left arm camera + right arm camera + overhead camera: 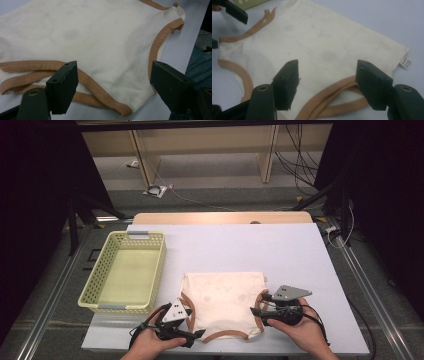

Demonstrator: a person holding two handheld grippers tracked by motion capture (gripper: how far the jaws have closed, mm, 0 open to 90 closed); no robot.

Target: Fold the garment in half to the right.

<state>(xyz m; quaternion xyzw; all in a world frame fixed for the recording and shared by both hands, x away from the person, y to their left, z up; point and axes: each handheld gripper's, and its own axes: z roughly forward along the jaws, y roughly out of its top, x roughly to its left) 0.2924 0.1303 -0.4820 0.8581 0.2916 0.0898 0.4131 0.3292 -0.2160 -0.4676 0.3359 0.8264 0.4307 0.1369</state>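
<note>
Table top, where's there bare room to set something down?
Free: the wide strip of table beyond the cream garment, and the patch right of it to the edge. Crowded: the near edge, where the left tool and right tool flank the garment; yellow basket takes the left.

We see a cream top (225, 300) with tan trim and faint grey spots, lying on a pale lilac mat (280, 250). At left, our basket (102, 285) is pale yellow-green. Both grippers (192, 334) (261, 302) are black.

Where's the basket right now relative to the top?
In the high view the yellow basket sits on the table's left side, apart from the cream top, which lies flat between the left gripper and right gripper.
</note>
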